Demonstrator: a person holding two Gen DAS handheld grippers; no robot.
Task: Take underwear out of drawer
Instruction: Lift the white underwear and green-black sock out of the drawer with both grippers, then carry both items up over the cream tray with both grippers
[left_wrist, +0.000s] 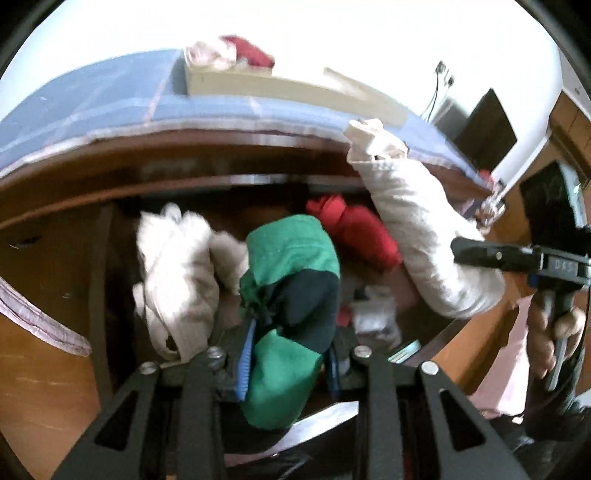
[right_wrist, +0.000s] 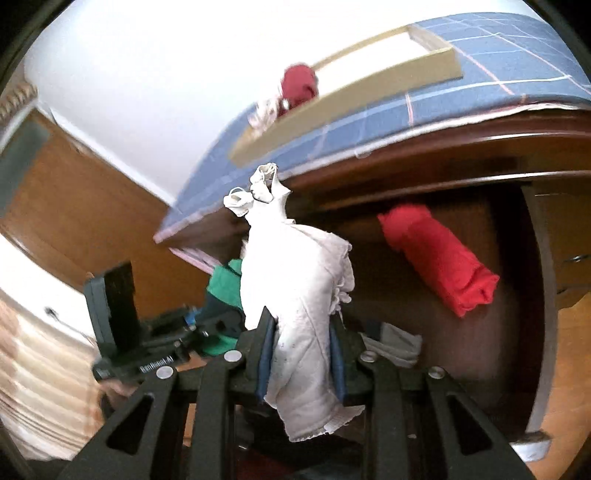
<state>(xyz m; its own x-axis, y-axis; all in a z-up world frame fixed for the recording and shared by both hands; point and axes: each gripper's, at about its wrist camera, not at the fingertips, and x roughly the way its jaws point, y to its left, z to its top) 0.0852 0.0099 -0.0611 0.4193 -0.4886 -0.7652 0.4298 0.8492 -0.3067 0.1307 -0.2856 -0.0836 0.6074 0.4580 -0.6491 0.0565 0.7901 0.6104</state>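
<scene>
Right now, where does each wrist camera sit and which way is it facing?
Left wrist: on the left gripper, looking down into the open drawer, gripping the green roll; a hand shows at right.
Right wrist: on the right gripper, facing the drawer, gripping the white roll.
Shared: red roll, blue cloth.

Blue checked cloth (left_wrist: 110, 96), cardboard tray (right_wrist: 332, 107)

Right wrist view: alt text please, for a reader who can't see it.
The right claw is shut on a white roll of underwear, held above an open wooden drawer. A red roll lies in the drawer, and to the left the left claw grips a green roll.
</scene>
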